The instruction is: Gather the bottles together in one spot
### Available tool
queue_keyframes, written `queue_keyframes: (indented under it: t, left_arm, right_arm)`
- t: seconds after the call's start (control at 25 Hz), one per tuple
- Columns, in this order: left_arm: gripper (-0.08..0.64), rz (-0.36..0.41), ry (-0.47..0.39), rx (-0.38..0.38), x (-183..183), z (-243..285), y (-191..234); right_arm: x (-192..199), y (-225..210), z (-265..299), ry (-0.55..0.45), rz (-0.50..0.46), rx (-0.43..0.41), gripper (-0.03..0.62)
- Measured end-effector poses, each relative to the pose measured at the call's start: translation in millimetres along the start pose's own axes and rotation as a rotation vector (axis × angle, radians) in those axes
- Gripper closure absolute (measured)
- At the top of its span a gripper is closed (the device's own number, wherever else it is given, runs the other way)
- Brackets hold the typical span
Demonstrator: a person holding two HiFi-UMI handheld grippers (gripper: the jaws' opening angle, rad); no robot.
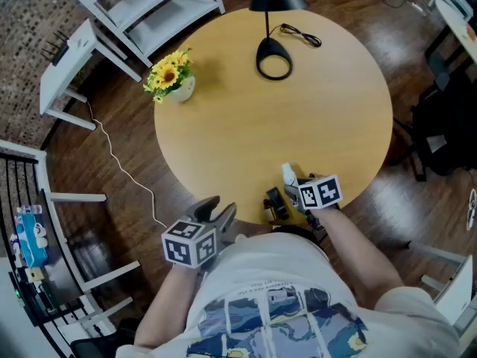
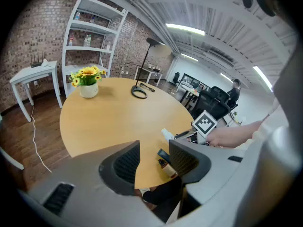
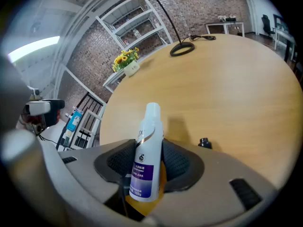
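We saw the white bottle [image 3: 147, 141] with a purple label upright at the near edge of the table [image 1: 246, 110], pinched in the right gripper [image 3: 148, 161], a small amber dark-capped bottle [image 2: 167, 167] just near-left of it.

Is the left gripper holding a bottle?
No, the left gripper has its jaws standing apart with nothing pressed between them.

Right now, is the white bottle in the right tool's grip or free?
Gripped: the right tool presses the white bottle from both sides.
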State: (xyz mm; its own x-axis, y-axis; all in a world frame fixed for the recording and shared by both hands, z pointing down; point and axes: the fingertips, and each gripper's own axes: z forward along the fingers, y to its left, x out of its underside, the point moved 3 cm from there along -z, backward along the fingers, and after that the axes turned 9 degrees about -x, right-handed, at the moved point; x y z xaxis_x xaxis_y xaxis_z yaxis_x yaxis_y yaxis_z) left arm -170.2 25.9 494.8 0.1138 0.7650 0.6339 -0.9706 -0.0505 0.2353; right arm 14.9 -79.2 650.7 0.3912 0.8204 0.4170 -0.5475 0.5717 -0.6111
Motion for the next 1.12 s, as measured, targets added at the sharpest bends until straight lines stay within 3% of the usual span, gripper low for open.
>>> queue_keyframes:
  t: [0.32, 0.52, 0.72, 0.84, 1.0, 1.12]
  left_arm:
    - [0.368, -0.066, -0.048, 0.232, -73.2, 43.3, -63.9]
    - [0.368, -0.098, -0.054, 0.356, -121.2, 73.3, -103.8]
    - [0.375, -0.129, -0.041, 0.398, -140.6, 92.4, -128.5]
    - [0.423, -0.059, -0.044, 0.392, -141.3, 96.1, -143.1]
    - [0.431, 0.037, -0.058, 0.368, -148.7, 100.2, -154.1]
    - [0.434, 0.138, -0.111, 0.273, -166.6, 105.0, -144.4]
  right_arm:
    - [-63.5, 63.1, -73.8, -0.223, -0.153, -0.166, 0.394]
    - [-85.6, 96.2, -105.0, -0.369, -0.326, -0.19, 0.394]
    - [-91.7, 93.2, -122.6, -0.433, -0.469, -0.124, 0.394]
    - [-85.2, 90.2, -123.6, -0.426, -0.523, -0.092, 0.394]
    - [-89.4, 78.8, -126.6, -0.449, -0.56, -0.029, 0.391]
    - [-94.3, 63.6, -135.0, -0.461, -0.549, 0.043, 0.391]
